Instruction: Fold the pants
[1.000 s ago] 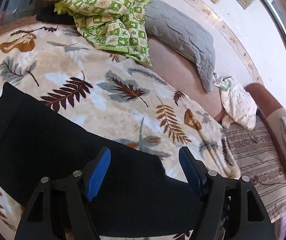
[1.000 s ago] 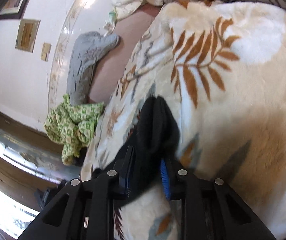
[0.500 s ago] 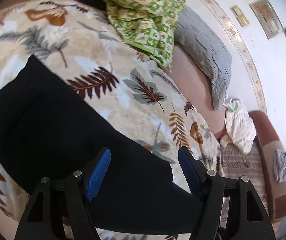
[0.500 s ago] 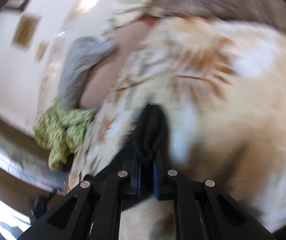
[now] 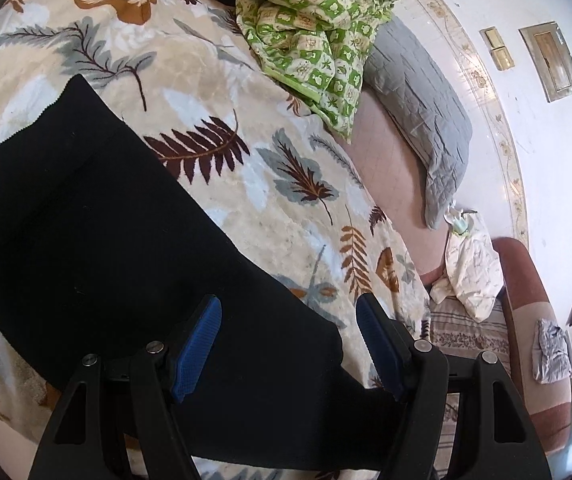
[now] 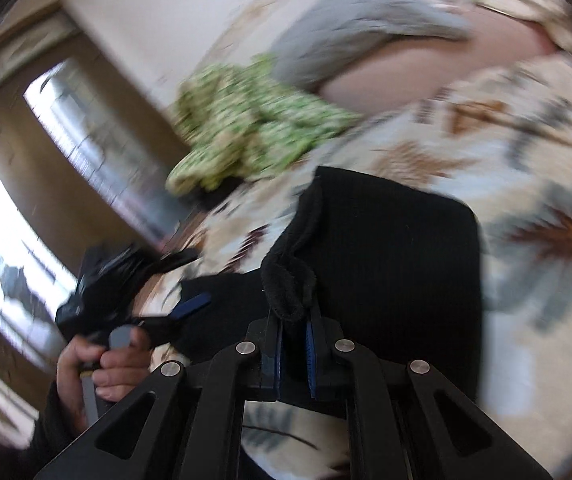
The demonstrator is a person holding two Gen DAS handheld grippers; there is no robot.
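Observation:
Black pants (image 5: pixel 97 240) lie flat on a leaf-print blanket (image 5: pixel 245 184) on a bed. My left gripper (image 5: pixel 288 340) is open, its blue pads just above the pants near their lower edge, holding nothing. In the blurred right wrist view my right gripper (image 6: pixel 296 340) is shut on a bunched hem end of the pants (image 6: pixel 290 284), lifted and carried over the rest of the pants (image 6: pixel 386 256). The left gripper (image 6: pixel 189 306) and the hand holding it show at the left there.
A green patterned quilt (image 5: pixel 310 28) and a grey pillow (image 5: pixel 418 92) lie at the bed's far side. A cream cloth (image 5: pixel 472 268) sits by a striped sofa (image 5: pixel 526 344). A white wall (image 5: pixel 526 100) lies beyond.
My right gripper closed on the pants end and swung it up and over toward the rest of the pants. My left gripper stayed open and shifted slightly over the pants.

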